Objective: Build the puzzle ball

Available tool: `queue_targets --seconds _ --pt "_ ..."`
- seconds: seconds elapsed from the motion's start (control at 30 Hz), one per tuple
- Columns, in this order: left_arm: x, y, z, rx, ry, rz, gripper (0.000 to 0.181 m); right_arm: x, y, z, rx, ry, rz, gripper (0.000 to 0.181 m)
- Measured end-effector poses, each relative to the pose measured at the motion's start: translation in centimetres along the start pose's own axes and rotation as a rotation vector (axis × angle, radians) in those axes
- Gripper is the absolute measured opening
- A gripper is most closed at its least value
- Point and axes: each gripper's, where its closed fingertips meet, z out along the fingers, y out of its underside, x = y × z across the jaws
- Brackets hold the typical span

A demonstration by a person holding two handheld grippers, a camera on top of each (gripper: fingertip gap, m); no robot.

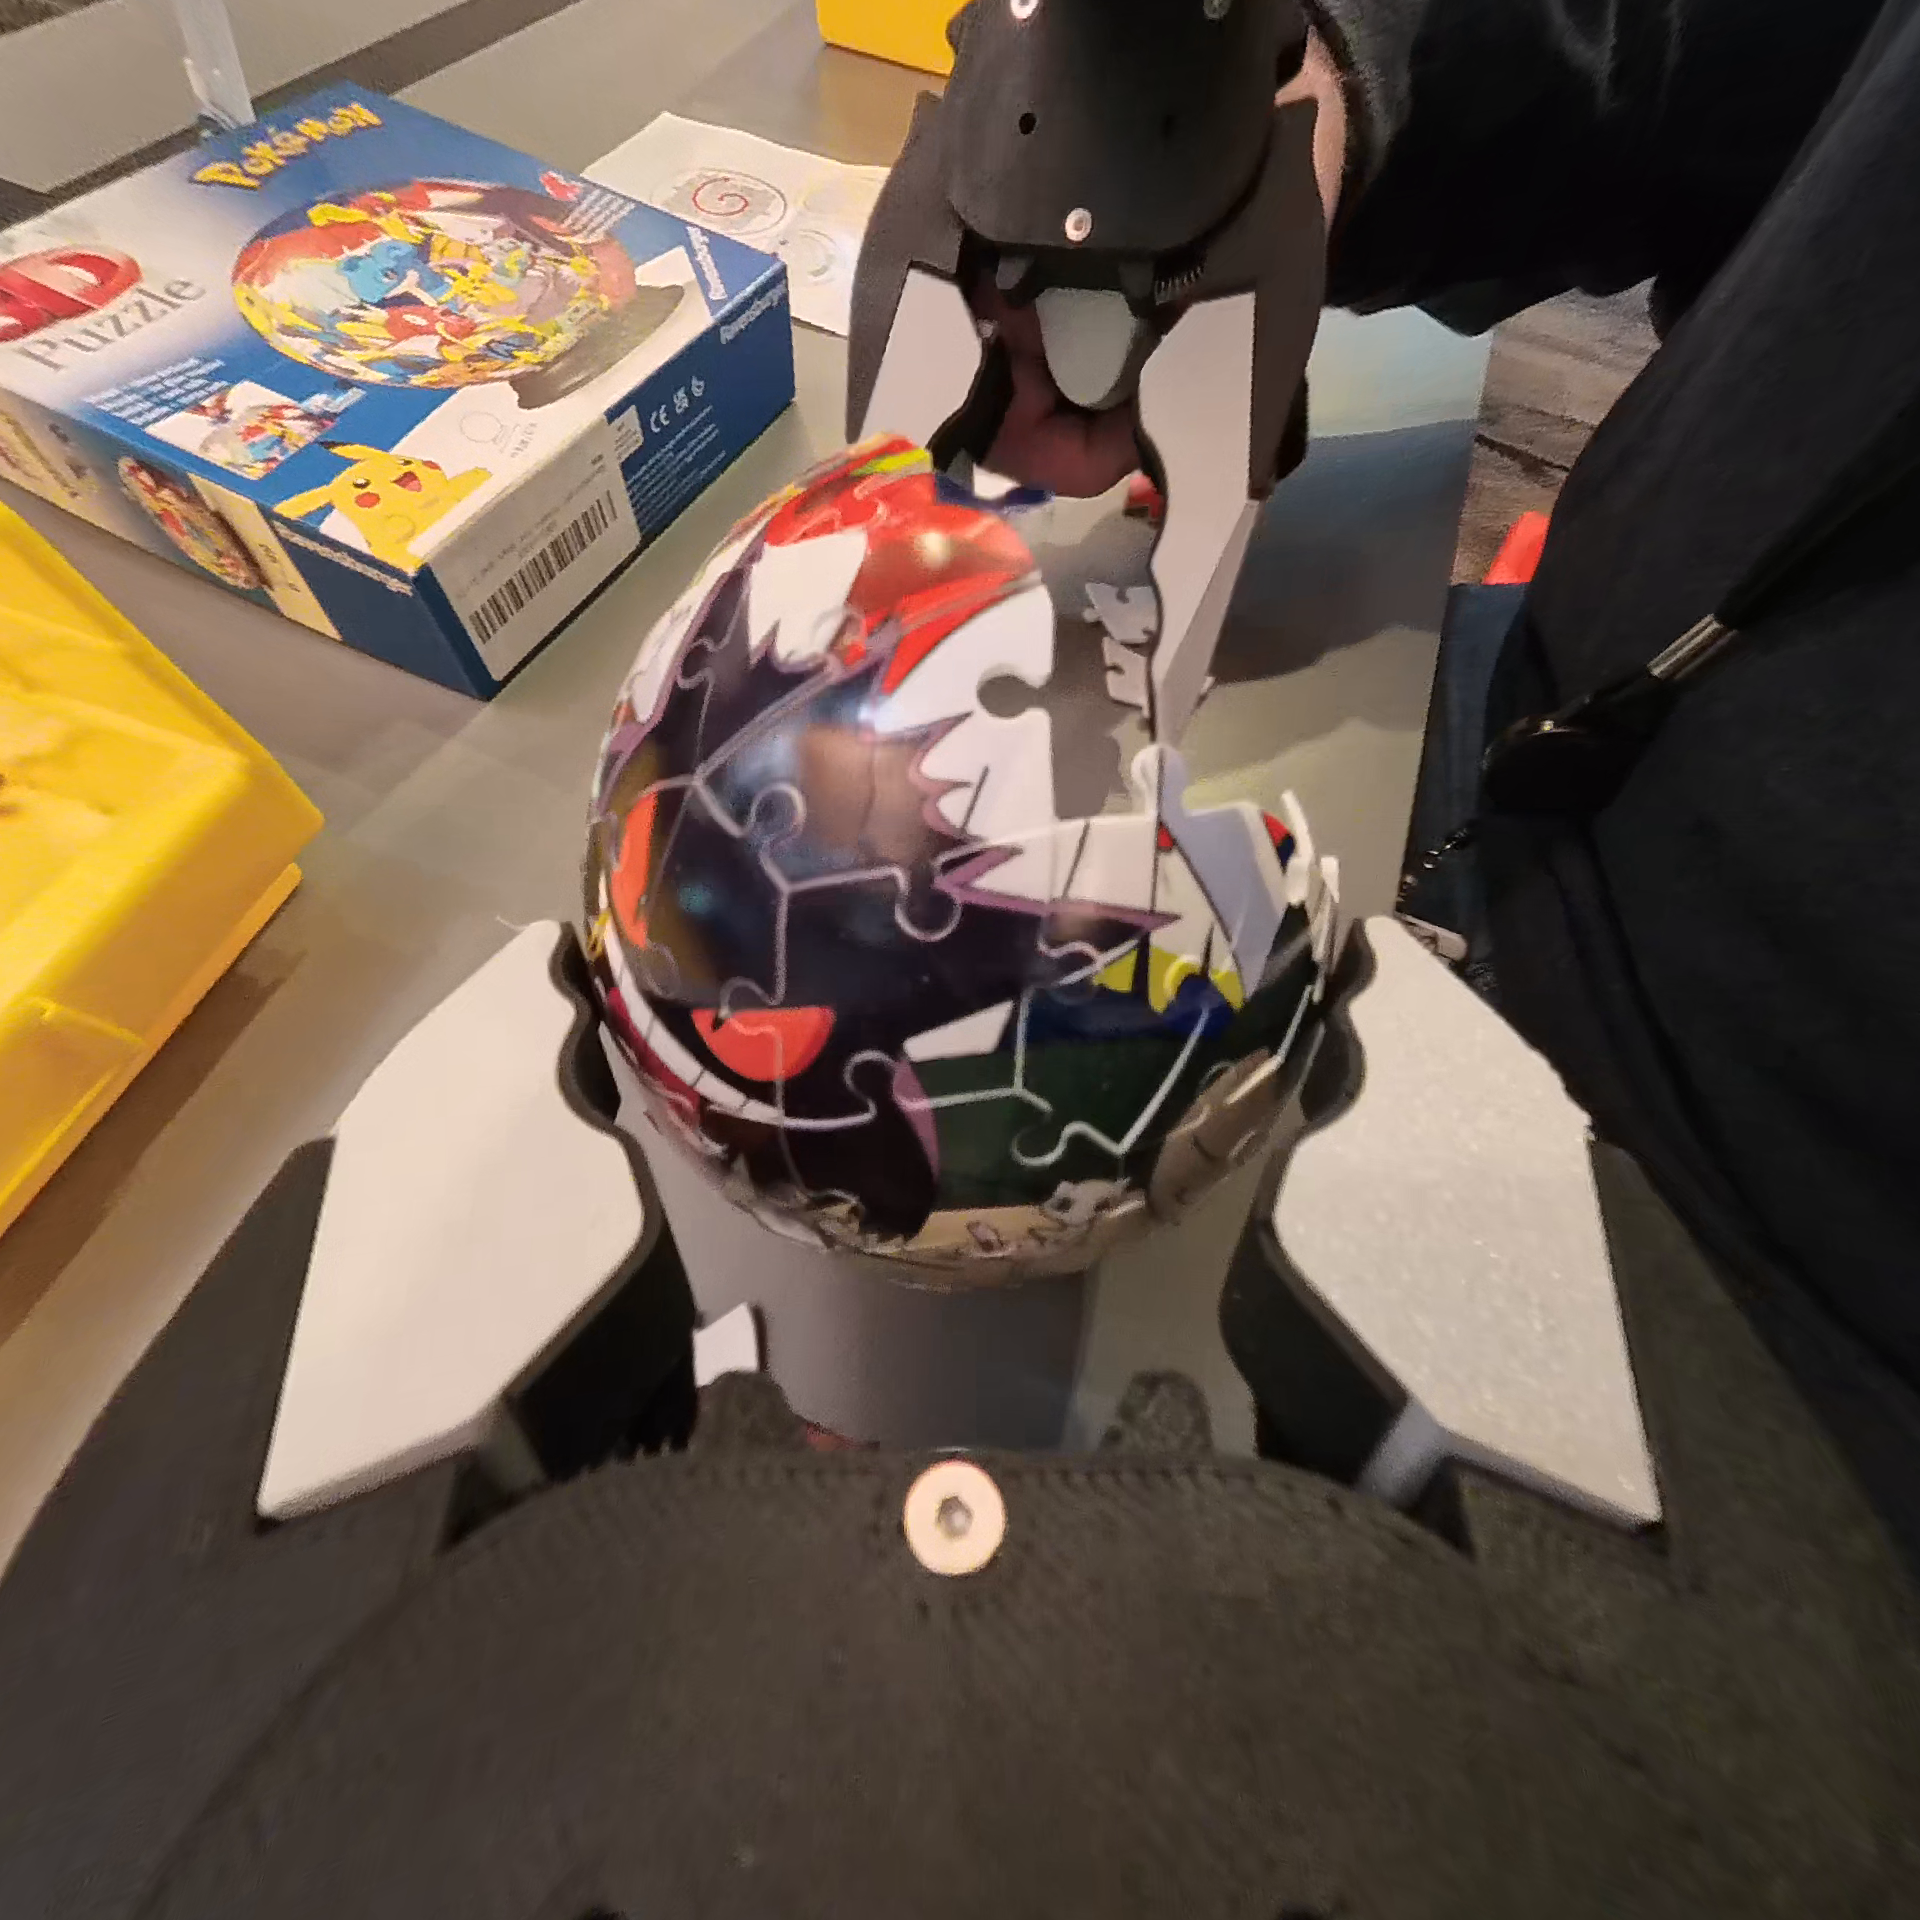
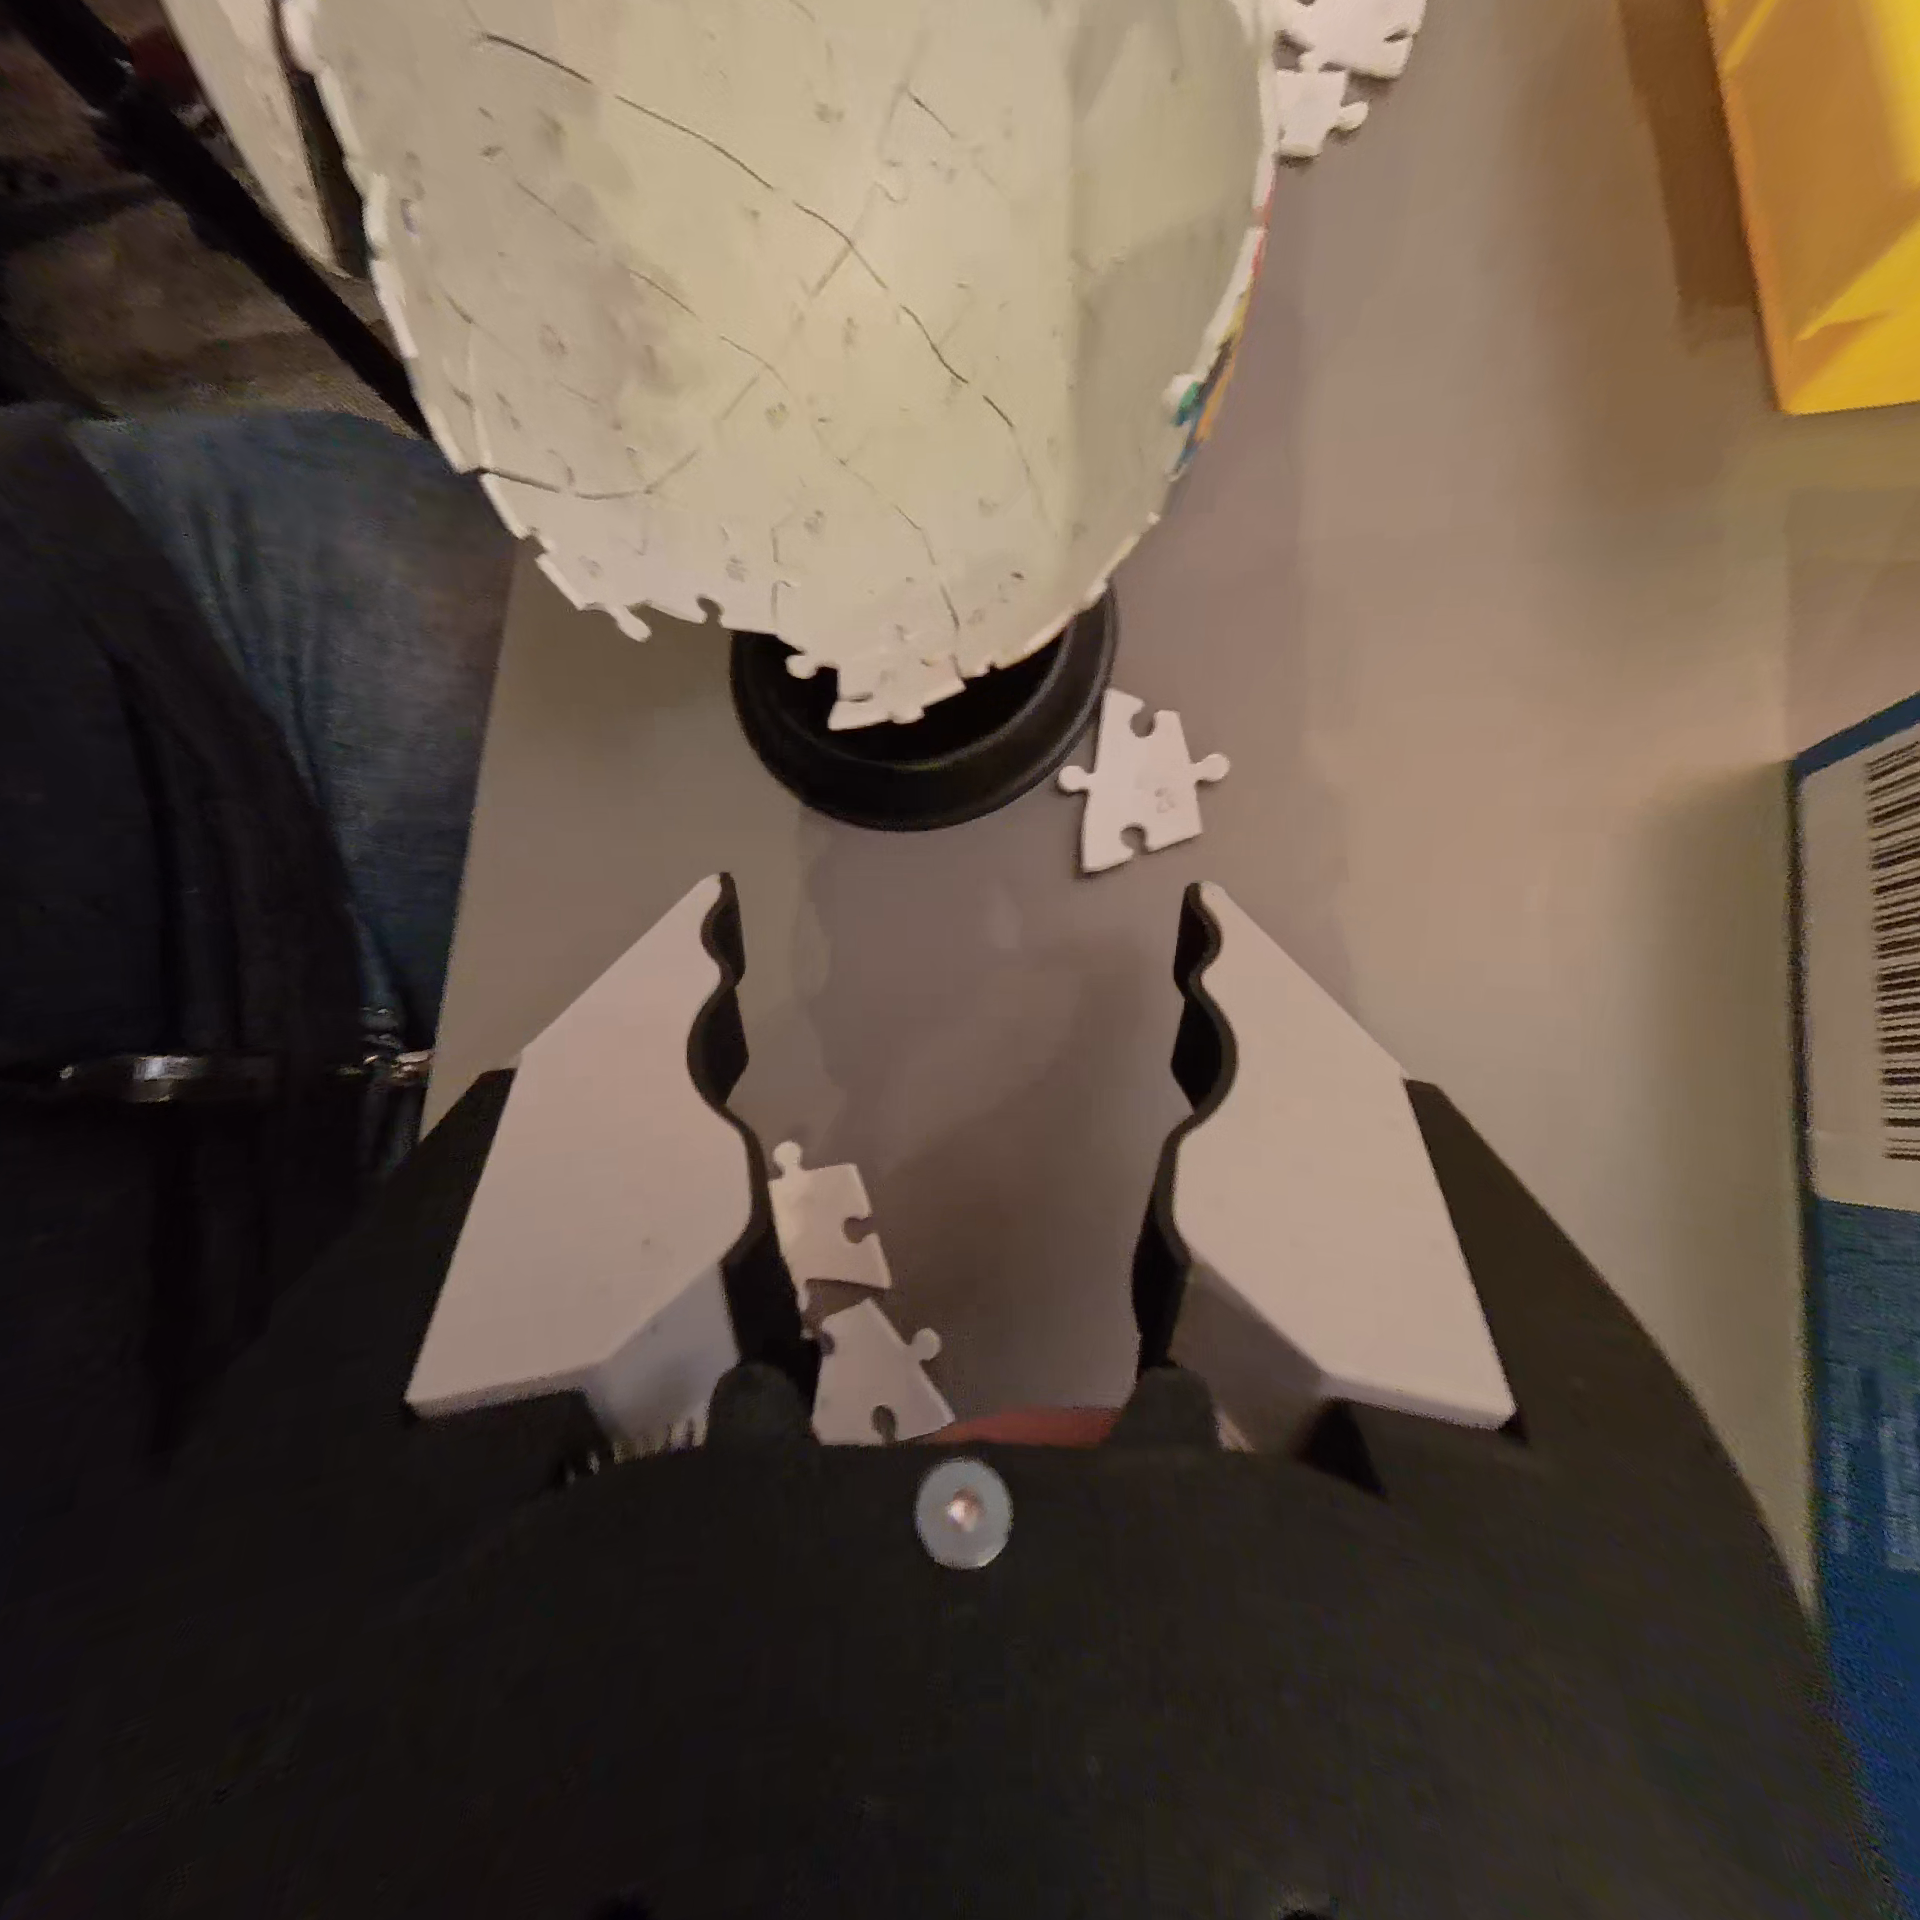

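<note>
The partly built puzzle ball [image 1: 883, 883] is glossy, with purple, red and white prints and an open gap at its upper right. My left gripper [image 1: 961, 935] is shut on it, one finger on each side. In the right wrist view the ball's white inner side [image 2: 810, 312] fills the top, just over a black stand ring [image 2: 914, 774]. My right gripper [image 2: 961, 904] is open and empty above the table; in the left wrist view it [image 1: 1070, 520] hangs over the ball's gap. Loose white pieces [image 2: 1143, 790] [image 2: 831, 1216] lie on the table.
The blue puzzle box [image 1: 416, 364] lies at the back left, and shows at the right edge of the right wrist view [image 2: 1860, 1143]. A yellow bin [image 1: 125, 831] stands on the left, a paper sheet [image 1: 727, 197] behind. A person in dark clothes [image 1: 1714, 727] is close on the right. My right fingertips sit around 11 cm from my left ones.
</note>
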Motion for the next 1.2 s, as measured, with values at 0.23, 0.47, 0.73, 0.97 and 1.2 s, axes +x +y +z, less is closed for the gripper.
queue_targets --seconds 0.23,0.47,0.73,0.97,1.2 --pt "-1.1 -0.1 -1.7 -0.019 -0.107 0.018 0.129 2.6 -0.7 0.9 -0.039 0.081 -0.06 0.068" --pt "-1.3 0.2 -1.9 -0.048 -0.167 0.029 0.129 3.7 -0.5 2.3 -0.102 0.142 -0.156 0.056" --pt "-1.8 0.2 -2.0 -0.096 -0.218 0.054 0.129 4.0 -0.4 2.7 -0.074 0.14 -0.163 0.028" --pt "-1.7 -0.2 -1.5 -0.141 -0.242 0.098 0.129 4.1 -0.2 2.6 -0.052 0.142 -0.153 0.022" --pt "-1.7 -0.4 -1.0 -0.156 -0.247 0.113 0.129 3.7 0.0 2.0 -0.019 0.116 -0.139 0.022"
